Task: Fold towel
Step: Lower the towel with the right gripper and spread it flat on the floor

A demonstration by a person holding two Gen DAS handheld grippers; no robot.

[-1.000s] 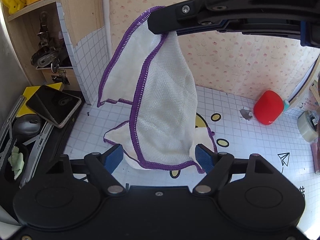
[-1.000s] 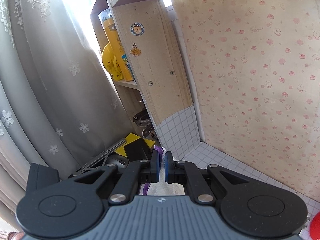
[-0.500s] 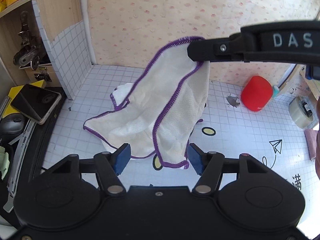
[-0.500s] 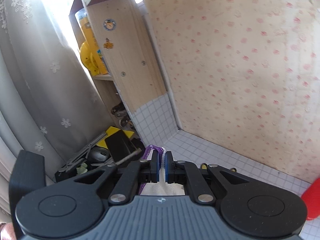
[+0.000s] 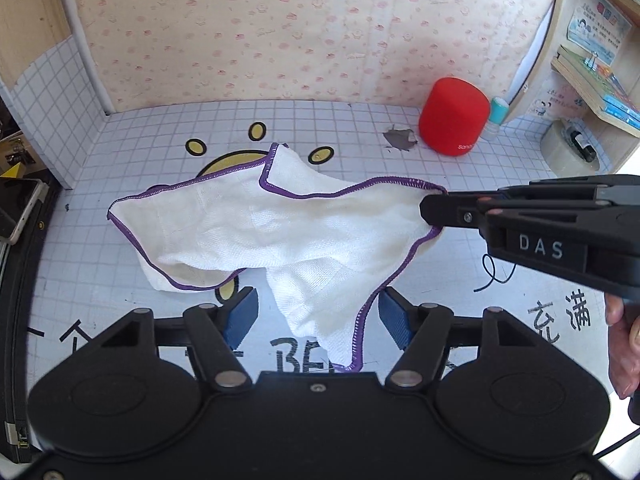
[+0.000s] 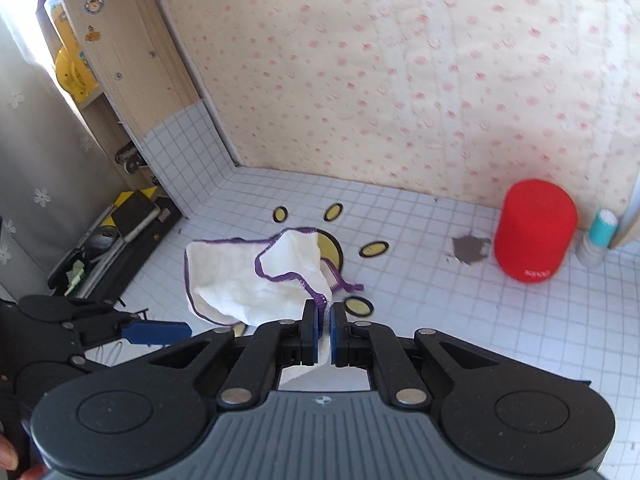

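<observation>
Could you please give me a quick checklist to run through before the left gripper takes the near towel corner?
1. Right gripper clamped on towel corner: ok.
2. Left gripper not gripping yet, pads clear of cloth: ok.
3. Near corner lies between the left jaws: ok.
4. Towel spread flat: not ok, bunched with edges folded over.
5. Red cylinder apart from towel: ok.
6. Corner resting on table: cannot tell.

Both grippers are black plastic with blue pads and silver screws. The right gripper (image 5: 434, 210) bears white "DAS" lettering; its grey ribbed body perhaps carries a small emblem.
</observation>
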